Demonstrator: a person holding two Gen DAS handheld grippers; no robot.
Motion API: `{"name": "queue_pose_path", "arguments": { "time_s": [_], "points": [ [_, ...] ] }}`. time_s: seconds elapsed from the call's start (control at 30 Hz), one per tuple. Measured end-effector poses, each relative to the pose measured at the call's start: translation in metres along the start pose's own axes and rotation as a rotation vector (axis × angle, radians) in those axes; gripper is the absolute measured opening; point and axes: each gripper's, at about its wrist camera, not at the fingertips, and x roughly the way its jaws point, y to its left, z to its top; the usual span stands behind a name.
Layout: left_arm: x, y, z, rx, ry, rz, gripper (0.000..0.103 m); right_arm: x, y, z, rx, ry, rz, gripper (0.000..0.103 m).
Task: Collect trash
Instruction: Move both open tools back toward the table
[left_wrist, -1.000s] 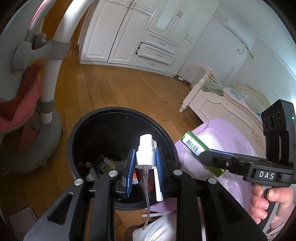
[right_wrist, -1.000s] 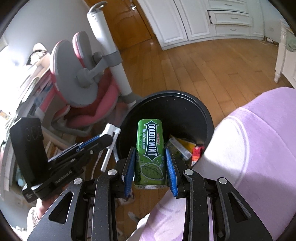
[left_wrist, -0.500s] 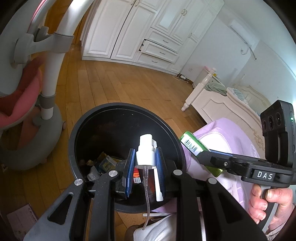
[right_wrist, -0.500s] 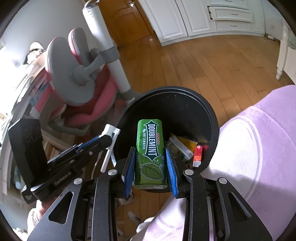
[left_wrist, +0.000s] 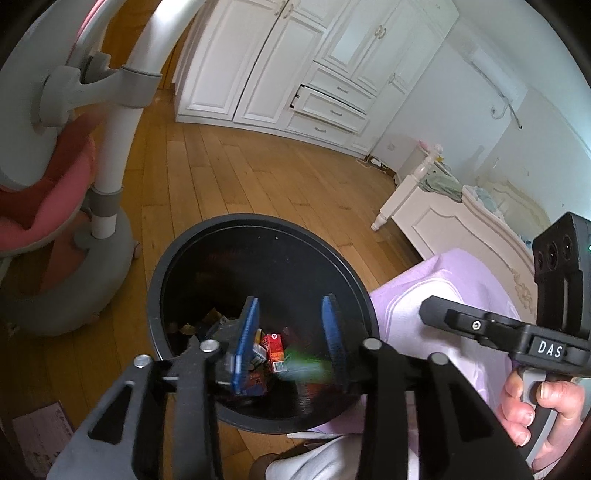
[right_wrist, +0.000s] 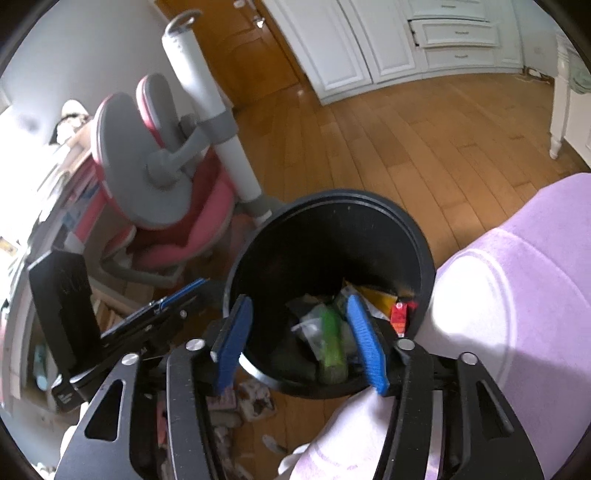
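Left wrist view: the left gripper (left_wrist: 290, 332) has its jaws opening, nothing between them, over the black bin (left_wrist: 177, 266); a green smear (left_wrist: 303, 363), perhaps the gum pack, lies at 5 o'clock inside.

Right wrist view: the right gripper (right_wrist: 301, 338) has its jaws opening around no object; the green gum pack (right_wrist: 332, 341) lies in the bin, long axis running 12 to 6 o'clock.

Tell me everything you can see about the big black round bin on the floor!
The black round plastic bin stands upright on the wooden plank floor, open-topped with a smooth raised rim and dark, shiny inner walls. It sits beside the lilac bedcover, near the pink and grey chair. Inside lies a heap of trash: a green gum pack, a small red carton, yellow packaging and clear wrappers. No claw touches it.
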Motion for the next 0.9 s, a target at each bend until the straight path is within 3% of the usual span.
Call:
{"name": "queue_pose_path", "arguments": {
  "time_s": [0.13, 0.2, 0.27, 0.33, 0.4, 0.47, 0.6, 0.9],
  "points": [
    [-0.004, -0.006, -0.002, 0.008, 0.001, -0.003, 0.038, -0.015, -0.005, -0.005, 0.014, -0.024, 0.002, 0.056],
    [-0.006, -0.011, -0.003, 0.019, 0.004, -0.007, 0.045, -0.025, -0.009, -0.011, 0.025, -0.036, 0.002, 0.056],
    [-0.01, -0.022, -0.006, 0.043, -0.007, -0.012, 0.061, -0.034, -0.01, -0.015, 0.028, -0.049, 0.0, 0.056],
    [-0.013, -0.035, -0.009, 0.076, -0.012, -0.026, 0.062, -0.047, -0.014, -0.023, 0.035, -0.07, -0.007, 0.057],
    [-0.014, -0.048, -0.011, 0.107, 0.0, -0.044, 0.064, -0.061, -0.019, -0.031, 0.05, -0.096, -0.014, 0.069],
    [-0.016, -0.065, -0.014, 0.141, 0.007, -0.07, 0.071, -0.08, -0.025, -0.041, 0.064, -0.123, -0.024, 0.07],
    [-0.015, -0.105, -0.024, 0.231, 0.033, -0.126, 0.071, -0.116, -0.038, -0.058, 0.088, -0.187, -0.043, 0.077],
    [-0.009, -0.189, -0.051, 0.414, 0.079, -0.205, 0.071, -0.213, -0.1, -0.111, 0.173, -0.289, -0.137, 0.077]
  ]
}}
